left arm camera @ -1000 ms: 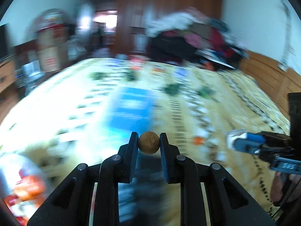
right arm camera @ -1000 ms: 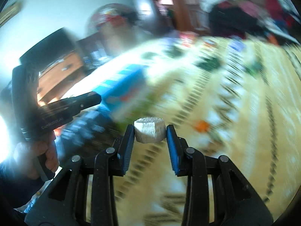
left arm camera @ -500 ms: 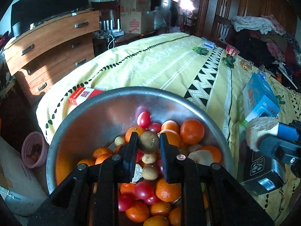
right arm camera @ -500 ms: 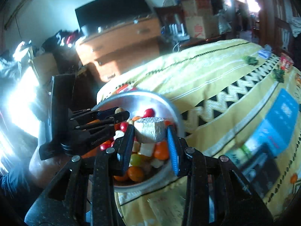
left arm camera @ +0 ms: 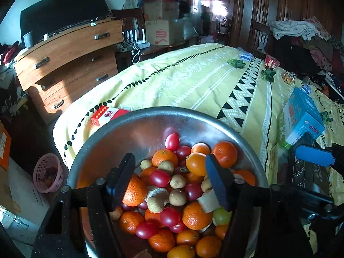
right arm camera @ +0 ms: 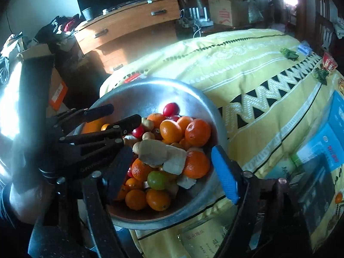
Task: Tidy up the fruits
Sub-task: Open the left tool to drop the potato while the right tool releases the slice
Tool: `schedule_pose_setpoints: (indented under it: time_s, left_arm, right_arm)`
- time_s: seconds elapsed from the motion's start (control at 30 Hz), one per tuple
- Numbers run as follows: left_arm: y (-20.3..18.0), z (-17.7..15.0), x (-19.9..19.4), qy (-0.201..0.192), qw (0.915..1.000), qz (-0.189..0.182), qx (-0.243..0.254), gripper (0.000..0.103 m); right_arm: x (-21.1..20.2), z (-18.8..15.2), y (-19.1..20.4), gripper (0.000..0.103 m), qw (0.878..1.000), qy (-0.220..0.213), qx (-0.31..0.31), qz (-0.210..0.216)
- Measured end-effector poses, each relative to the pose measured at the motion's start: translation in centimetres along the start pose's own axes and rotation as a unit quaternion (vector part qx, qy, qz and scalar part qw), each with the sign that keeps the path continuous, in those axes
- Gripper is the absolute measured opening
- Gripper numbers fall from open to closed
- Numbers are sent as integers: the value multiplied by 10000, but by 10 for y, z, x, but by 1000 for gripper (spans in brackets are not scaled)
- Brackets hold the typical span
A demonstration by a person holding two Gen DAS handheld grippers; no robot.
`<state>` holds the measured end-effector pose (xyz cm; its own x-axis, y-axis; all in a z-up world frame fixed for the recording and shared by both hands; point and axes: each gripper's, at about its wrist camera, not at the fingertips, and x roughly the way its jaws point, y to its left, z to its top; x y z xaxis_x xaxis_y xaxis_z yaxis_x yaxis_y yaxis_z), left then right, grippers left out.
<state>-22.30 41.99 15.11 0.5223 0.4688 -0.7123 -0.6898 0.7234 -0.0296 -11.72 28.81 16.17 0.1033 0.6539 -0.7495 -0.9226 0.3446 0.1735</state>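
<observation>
I note a silver metal bowl (left arm camera: 137, 129) of orange mandarins (left arm camera: 224, 153), red cherry tomatoes (left arm camera: 172, 141), tan longans (left arm camera: 177, 197) and one green fruit (right arm camera: 157, 179). Bedspread (left arm camera: 193, 81) pale yellow, with black triangle bands. Blue box (left arm camera: 302, 118) at the bed's right edge; red-and-white packet (left arm camera: 107, 115) behind the bowl.

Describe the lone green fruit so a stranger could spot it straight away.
Find the big metal bowl at the corner of the yellow bedspread. In its heaped fruit, near the front, sits the green fruit, below a pale cut chunk. Everything round beside it is orange, red or tan.
</observation>
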Motion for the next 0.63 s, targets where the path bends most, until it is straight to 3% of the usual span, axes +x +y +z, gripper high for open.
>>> schedule_pose_setpoints:
  time_s: [0.13,0.2,0.27,0.47,0.53,0.63]
  left_arm:
    - [-24,10,-36,-432,9990,-89,-18,96]
    - [-38,14,-54,-663,9978,74,32,103]
    - [-58,16,-75,-891,9958,194,101,103]
    - [-113,10,-101,-845,9932,-740,300,103]
    - [-144,0,-109,-944,9903,-893,502,103]
    - [-197,-20,-119,-890,9824,-1415,831,103]
  right_arm:
    - [-55,-4,-11,83,9985,-497,174,-165]
    - [-87,-15,-17,85,9963,-766,261,-273]
    - [-109,-25,-21,88,9944,-924,353,-381]
    - [-179,-89,-47,94,9845,-1277,674,-993]
    - [-192,-119,-63,95,9808,-1195,934,-1228]
    - [-201,-167,-87,95,9742,-917,1415,-1503]
